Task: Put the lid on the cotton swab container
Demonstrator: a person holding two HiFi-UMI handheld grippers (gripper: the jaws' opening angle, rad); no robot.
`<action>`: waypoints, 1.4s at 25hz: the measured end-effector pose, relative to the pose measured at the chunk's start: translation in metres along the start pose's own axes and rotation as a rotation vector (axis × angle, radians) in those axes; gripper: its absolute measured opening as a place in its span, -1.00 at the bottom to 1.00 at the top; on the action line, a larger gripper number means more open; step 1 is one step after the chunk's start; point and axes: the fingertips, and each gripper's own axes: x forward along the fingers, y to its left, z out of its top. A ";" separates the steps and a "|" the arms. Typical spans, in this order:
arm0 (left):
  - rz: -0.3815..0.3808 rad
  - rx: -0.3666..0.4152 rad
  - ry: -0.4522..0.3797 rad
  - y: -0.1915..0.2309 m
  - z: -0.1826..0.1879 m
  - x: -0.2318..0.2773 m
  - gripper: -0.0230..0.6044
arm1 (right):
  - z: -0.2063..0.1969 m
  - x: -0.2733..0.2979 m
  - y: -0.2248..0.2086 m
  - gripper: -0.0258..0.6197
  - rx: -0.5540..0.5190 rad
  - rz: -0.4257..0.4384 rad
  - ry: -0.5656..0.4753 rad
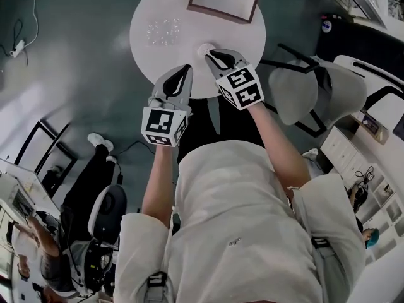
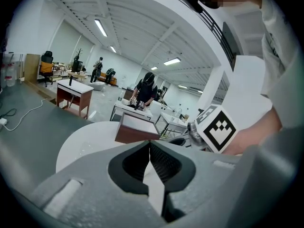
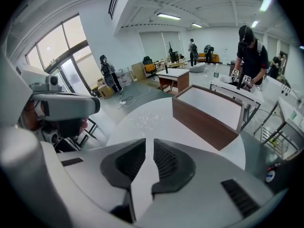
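Fingers (image 2: 167, 164) of the left gripper (image 2: 149, 144) meet at their tips with nothing between them. The right gripper (image 3: 149, 142) has its fingers slightly apart and empty, over the round white desk (image 1: 243, 38). A clear container (image 1: 163, 31) lies far left, well apart from both.

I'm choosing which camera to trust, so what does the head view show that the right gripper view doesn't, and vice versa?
Only the head view: the grippers' marker cubes, the person's torso, and a small white round thing at the tip of the right gripper. Only the right gripper view: its jaws apart with nothing between them, and people at far desks. Both: the round white table, the brown-edged tray and a clear glittering patch.
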 end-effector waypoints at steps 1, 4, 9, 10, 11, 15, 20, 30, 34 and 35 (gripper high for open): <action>-0.004 -0.006 0.004 -0.001 -0.002 0.001 -0.90 | -0.004 0.001 -0.001 -0.73 0.003 -0.009 0.009; -0.018 0.007 0.027 -0.003 -0.007 0.001 -0.90 | -0.011 0.006 -0.001 -0.72 -0.009 -0.033 0.019; -0.007 0.007 0.023 0.006 -0.003 0.007 -0.90 | -0.004 0.017 -0.015 -0.71 -0.023 -0.068 0.002; -0.007 0.007 0.024 0.006 -0.002 0.008 -0.90 | -0.004 0.019 -0.015 -0.71 -0.025 -0.068 0.003; -0.008 0.011 0.025 0.007 -0.002 0.009 -0.90 | -0.004 0.022 -0.015 -0.71 -0.030 -0.067 0.004; -0.007 0.013 0.029 0.008 -0.004 0.009 -0.90 | -0.007 0.027 -0.014 -0.68 -0.046 -0.071 0.028; -0.007 0.006 0.032 0.008 -0.007 0.009 -0.90 | -0.010 0.031 -0.011 -0.66 -0.082 -0.076 0.050; -0.010 -0.001 0.035 0.008 -0.008 0.010 -0.90 | -0.009 0.035 -0.009 -0.57 -0.152 -0.098 0.059; -0.012 -0.003 0.037 0.009 -0.007 0.009 -0.90 | -0.007 0.036 -0.008 -0.56 -0.173 -0.113 0.048; -0.012 -0.003 0.037 0.008 -0.008 0.008 -0.90 | -0.007 0.036 -0.008 -0.56 -0.176 -0.115 0.048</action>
